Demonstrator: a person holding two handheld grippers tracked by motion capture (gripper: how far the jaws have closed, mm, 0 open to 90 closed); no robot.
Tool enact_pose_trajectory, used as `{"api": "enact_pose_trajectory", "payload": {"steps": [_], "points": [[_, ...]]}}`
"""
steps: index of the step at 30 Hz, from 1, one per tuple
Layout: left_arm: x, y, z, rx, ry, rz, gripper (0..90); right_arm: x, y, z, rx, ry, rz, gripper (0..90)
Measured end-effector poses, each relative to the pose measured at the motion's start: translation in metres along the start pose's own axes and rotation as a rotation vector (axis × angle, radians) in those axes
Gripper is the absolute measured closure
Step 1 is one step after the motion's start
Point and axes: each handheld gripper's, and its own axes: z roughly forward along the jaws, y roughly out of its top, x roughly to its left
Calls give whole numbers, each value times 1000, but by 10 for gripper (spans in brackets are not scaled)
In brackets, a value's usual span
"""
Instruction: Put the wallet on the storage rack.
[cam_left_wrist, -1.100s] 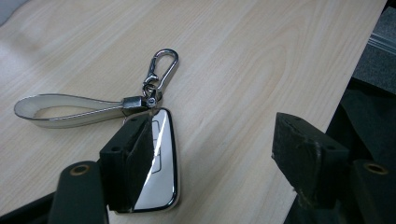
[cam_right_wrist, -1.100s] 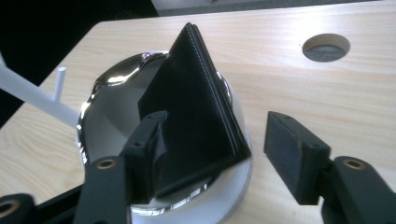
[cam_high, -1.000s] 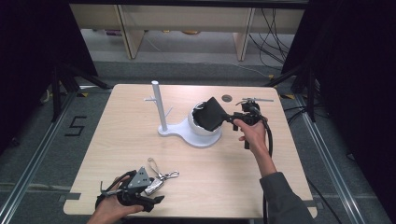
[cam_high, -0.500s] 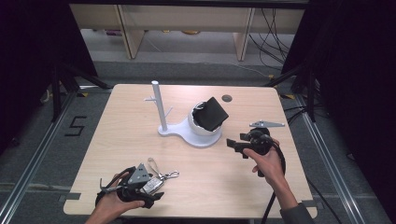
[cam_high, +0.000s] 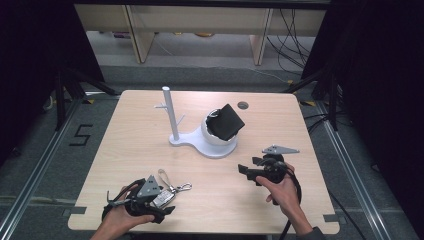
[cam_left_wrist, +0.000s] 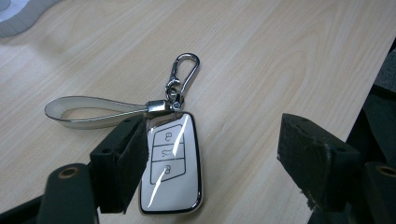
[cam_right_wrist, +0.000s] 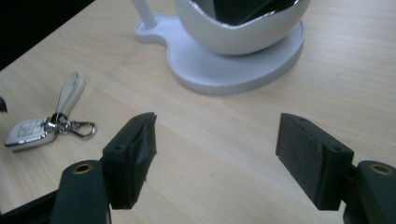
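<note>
The white key fob (cam_left_wrist: 172, 161) with its strap and clasp lies flat on the surface (cam_high: 125, 145) at the near left. The left gripper (cam_left_wrist: 212, 156) has its fingers released and has just been opening them, one pad beside the fob. The right gripper (cam_high: 248, 171), also just opened and empty, hovers at the near right, below the white stand (cam_high: 200, 142) holding a black wallet (cam_high: 227, 121). Next, I'd judge, closing on the fob.

Black left gripper (cam_high: 162, 210) and right gripper (cam_high: 246, 171), grey three-cornered plates, brass-ringed screw holes, padded fingers (cam_right_wrist: 308, 154).
</note>
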Motion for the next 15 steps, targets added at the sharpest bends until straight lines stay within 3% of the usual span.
{"api": "enact_pose_trajectory", "payload": {"steps": [13,14,15], "points": [[2,-1,4,9,-1,-9,244,10,-39,8,94,42,-16,212],[2,-1,4,17,-2,-3,244,13,-40,7,108,41,11,207],[2,-2,4,20,2,-2,244,10,-41,6,98,41,-15,202]]}}
